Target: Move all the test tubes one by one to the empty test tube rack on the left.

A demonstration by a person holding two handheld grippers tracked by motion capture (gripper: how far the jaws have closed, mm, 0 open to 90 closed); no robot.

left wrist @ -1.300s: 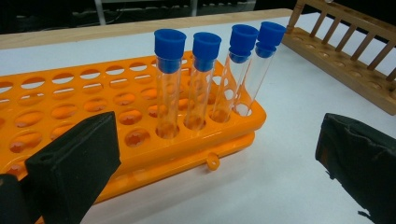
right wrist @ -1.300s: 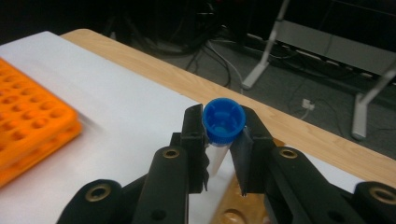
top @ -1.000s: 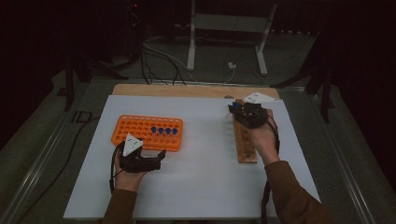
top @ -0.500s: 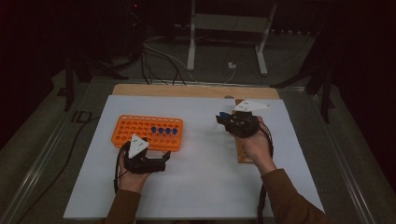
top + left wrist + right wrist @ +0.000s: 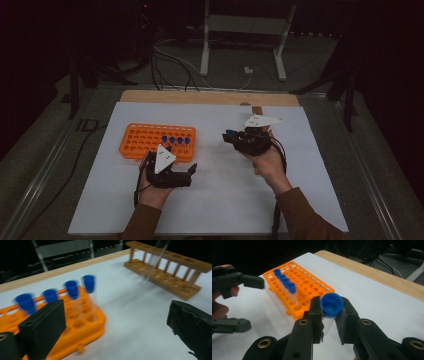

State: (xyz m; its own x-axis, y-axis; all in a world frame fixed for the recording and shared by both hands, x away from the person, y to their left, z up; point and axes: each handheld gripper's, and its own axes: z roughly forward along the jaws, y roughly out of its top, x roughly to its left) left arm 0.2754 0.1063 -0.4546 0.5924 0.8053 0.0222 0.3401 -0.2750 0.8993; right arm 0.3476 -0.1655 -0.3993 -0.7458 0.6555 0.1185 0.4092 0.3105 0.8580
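While left tongs (image 5: 192,170) gape empty, right tongs (image 5: 331,312) clamp blue-capped tube (image 5: 331,305).

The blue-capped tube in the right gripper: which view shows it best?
The right gripper view: the tube's blue cap sits close up, clamped between the right gripper's fingers. The high view gives a small blue spot. The left gripper view shows its clear body, blurred, above the wooden rack.

I logged an orange rack (image 5: 150,142) holding clear tubes with blue caps (image 5: 72,287), a pale brown wooden rack (image 5: 172,272), and a white sheet (image 5: 215,200) over a light wood tabletop (image 5: 200,96). Both grippers (image 5: 192,172) (image 5: 331,315) were black, each topped with a grey triangular plate (image 5: 164,157). The clamped tube's cap (image 5: 332,304) was blue.
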